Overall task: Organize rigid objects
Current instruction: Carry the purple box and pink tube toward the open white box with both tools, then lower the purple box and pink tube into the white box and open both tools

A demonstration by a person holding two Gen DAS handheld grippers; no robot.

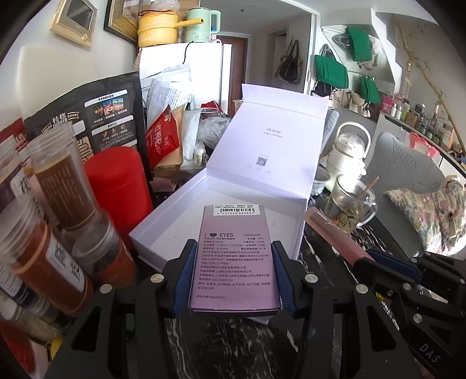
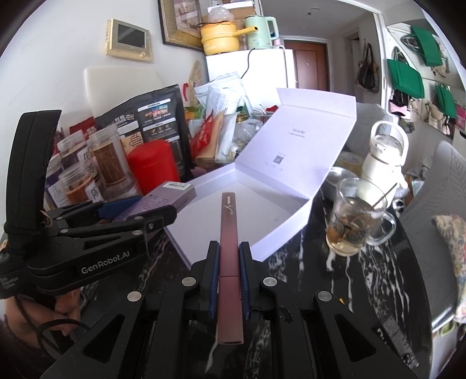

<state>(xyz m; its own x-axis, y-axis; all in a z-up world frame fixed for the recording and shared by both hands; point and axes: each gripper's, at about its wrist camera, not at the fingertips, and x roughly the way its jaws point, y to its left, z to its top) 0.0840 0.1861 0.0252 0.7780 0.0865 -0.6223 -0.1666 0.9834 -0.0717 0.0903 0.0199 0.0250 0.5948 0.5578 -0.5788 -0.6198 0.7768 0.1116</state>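
A black marbled tabletop (image 2: pixel 364 277) carried the clutter. At its left stood a red canister (image 1: pixel 116 186), with clear lidded jars (image 1: pixel 58 180) of brown contents just beside it and a black pouch (image 1: pixel 96 116) upright behind. On the right a glass mug (image 2: pixel 352 221) held pale liquid, with a white handled jug (image 2: pixel 381 160) behind it. A white fridge (image 2: pixel 262 67) at the back wall bore a yellow cooker (image 2: pixel 220 36) and a pale green kettle (image 2: pixel 259 29). Green bags (image 1: pixel 332 71) hung on the far wall.

White walls with a framed picture (image 2: pixel 180 22) and wall panel (image 2: pixel 128 39), white fridge (image 2: pixel 250 68), brown door (image 2: pixel 308 65), black marbled counter (image 2: pixel 364 277), bright daylight.
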